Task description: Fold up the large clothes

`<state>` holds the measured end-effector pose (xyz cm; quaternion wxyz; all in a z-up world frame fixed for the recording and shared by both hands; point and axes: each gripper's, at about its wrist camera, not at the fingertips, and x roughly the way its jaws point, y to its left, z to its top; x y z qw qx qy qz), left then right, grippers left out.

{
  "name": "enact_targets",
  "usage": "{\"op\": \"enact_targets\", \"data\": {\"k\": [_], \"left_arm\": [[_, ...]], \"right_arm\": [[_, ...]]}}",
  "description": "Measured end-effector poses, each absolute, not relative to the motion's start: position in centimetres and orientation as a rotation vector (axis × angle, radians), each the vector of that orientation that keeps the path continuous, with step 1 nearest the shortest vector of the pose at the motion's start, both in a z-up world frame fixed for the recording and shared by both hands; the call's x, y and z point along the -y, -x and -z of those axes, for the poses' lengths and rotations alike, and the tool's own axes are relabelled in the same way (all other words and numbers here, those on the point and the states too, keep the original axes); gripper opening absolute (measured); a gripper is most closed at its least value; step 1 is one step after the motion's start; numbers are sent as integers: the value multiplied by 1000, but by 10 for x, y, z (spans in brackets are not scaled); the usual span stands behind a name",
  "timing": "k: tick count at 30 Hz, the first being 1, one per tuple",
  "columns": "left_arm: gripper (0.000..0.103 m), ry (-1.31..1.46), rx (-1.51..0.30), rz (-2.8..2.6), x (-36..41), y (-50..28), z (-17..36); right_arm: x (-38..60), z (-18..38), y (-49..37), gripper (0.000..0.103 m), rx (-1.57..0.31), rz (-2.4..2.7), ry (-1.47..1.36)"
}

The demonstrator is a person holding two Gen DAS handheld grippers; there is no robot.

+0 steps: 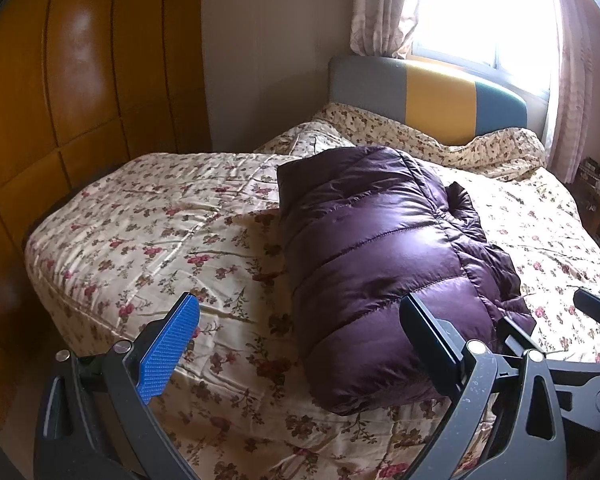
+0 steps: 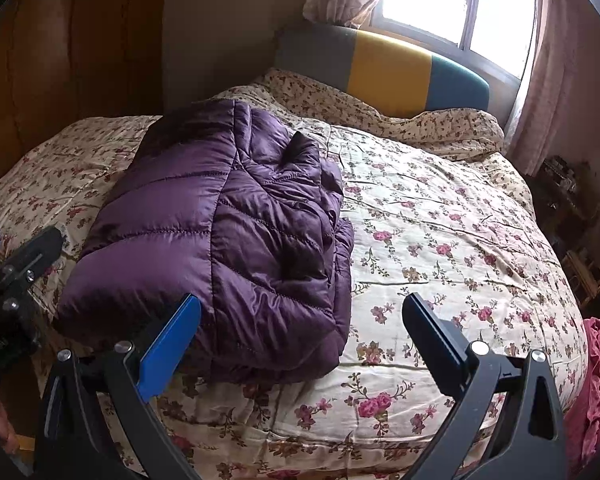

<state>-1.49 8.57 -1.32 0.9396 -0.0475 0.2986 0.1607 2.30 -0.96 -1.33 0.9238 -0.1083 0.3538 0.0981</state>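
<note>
A purple quilted down jacket (image 1: 384, 256) lies folded into a thick bundle on the floral bedspread (image 1: 172, 216). My left gripper (image 1: 300, 312) hovers open near the bundle's front end, blue-padded finger left of it, black finger over its near corner. The right wrist view shows the same jacket (image 2: 228, 224) at centre left on the bedspread (image 2: 440, 224). My right gripper (image 2: 302, 312) is open, just above the jacket's near right edge, holding nothing. The right gripper (image 1: 596, 312) shows at the left view's right edge, the left gripper (image 2: 24, 256) at the right view's left edge.
A grey, yellow and teal headboard (image 1: 432, 92) stands under a bright window with curtains (image 1: 380, 4). A wooden wardrobe (image 1: 72, 80) fills the left side. Pink cloth (image 2: 596, 384) hangs at the bed's near right corner. Cluttered shelves (image 2: 572, 208) stand right of the bed.
</note>
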Motion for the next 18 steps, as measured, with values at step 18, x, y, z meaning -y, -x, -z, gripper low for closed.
{"op": "enact_targets", "data": {"k": [18], "left_arm": [[99, 89, -597, -305, -78, 17, 8]], "right_arm": [[14, 15, -24, 100, -737, -195, 210]]}}
